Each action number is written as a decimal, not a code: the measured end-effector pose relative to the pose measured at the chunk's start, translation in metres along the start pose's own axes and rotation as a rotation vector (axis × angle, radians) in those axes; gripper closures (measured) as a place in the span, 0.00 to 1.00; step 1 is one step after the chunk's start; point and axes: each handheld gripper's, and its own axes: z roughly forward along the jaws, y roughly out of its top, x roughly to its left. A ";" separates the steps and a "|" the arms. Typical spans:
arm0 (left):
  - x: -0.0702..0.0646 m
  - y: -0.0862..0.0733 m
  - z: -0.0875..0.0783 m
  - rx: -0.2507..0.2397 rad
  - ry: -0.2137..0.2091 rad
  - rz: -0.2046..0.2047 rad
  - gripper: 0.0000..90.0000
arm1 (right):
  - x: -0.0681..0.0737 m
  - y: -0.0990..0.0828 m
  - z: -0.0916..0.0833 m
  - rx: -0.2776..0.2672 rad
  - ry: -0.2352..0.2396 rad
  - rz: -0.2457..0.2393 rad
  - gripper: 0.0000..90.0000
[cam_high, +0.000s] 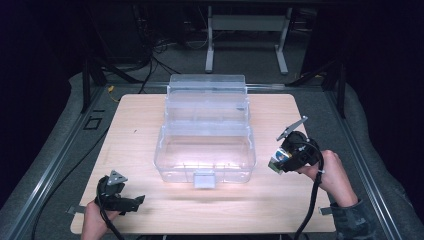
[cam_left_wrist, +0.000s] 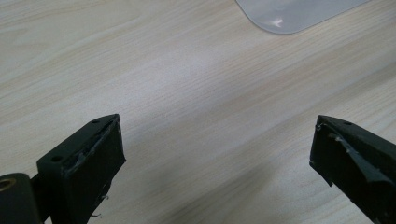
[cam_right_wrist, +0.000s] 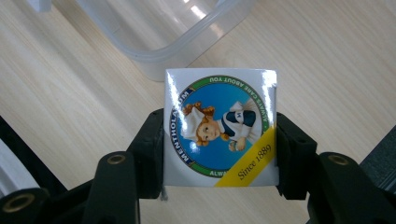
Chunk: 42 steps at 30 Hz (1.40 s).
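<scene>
A clear plastic tiered storage box (cam_high: 205, 132) stands open in the middle of the wooden table (cam_high: 135, 150). My right gripper (cam_high: 276, 162) hangs above the table just right of the box's front corner, shut on a small white Mentholatum box (cam_right_wrist: 220, 128) with a round blue picture and a yellow stripe. The clear box's corner (cam_right_wrist: 177, 32) lies beyond it in the right gripper view. My left gripper (cam_high: 134, 201) rests low near the table's front left, open, with bare wood between its jaws. In the left gripper view a rounded corner of the clear box (cam_left_wrist: 294, 16) shows at the top.
Dark floor and a metal frame (cam_high: 60, 150) surround the table. A white stand (cam_high: 247, 30) is on the floor behind. Bare wood lies in front of the clear box and to both sides of it.
</scene>
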 end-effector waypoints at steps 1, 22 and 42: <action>0.000 0.000 0.000 -0.001 -0.001 -0.001 0.03 | 0.000 0.001 -0.001 -0.003 0.002 0.007 0.51; 0.001 -0.001 0.000 -0.005 0.001 -0.005 0.03 | -0.013 0.029 -0.011 0.021 0.014 -0.009 0.51; 0.000 -0.001 -0.002 -0.010 0.006 0.001 0.03 | -0.008 0.053 -0.027 0.016 -0.017 -0.053 0.51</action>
